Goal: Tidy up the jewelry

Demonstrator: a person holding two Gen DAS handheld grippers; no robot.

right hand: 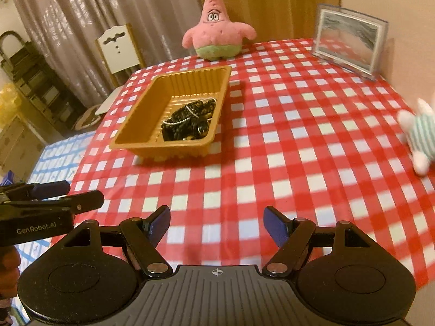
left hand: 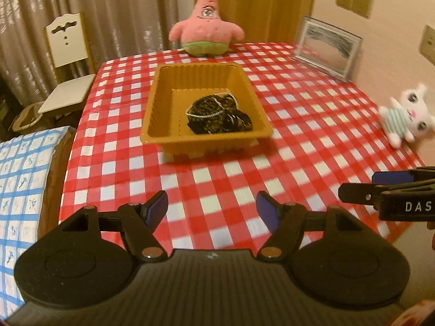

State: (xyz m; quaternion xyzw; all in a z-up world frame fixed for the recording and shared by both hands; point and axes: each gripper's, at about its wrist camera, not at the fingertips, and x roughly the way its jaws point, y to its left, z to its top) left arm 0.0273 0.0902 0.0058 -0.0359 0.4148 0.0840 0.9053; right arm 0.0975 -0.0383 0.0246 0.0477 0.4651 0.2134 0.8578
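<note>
An orange plastic tray (left hand: 152,125) (right hand: 130,135) stands on the red-and-white checked table. Inside it lies a heap of dark beaded jewelry (left hand: 217,116) (right hand: 187,122) with a thin silver chain (left hand: 206,115) across it. My left gripper (left hand: 211,206) hovers over the cloth near the table's front, well short of the tray, open with nothing between its blue pads. My right gripper (right hand: 217,222) hangs open and bare too, to the right of the tray and nearer the front edge. Each gripper shows at the side of the other's view (left hand: 361,187) (right hand: 78,195).
A pink star plush (left hand: 206,27) (right hand: 217,30) sits at the table's far edge. A clear picture frame (left hand: 326,46) (right hand: 350,43) stands at the back right, a small white plush (left hand: 405,116) (right hand: 418,138) at the right edge. A white chair (left hand: 68,62) and a blue-patterned surface (left hand: 21,179) lie to the left.
</note>
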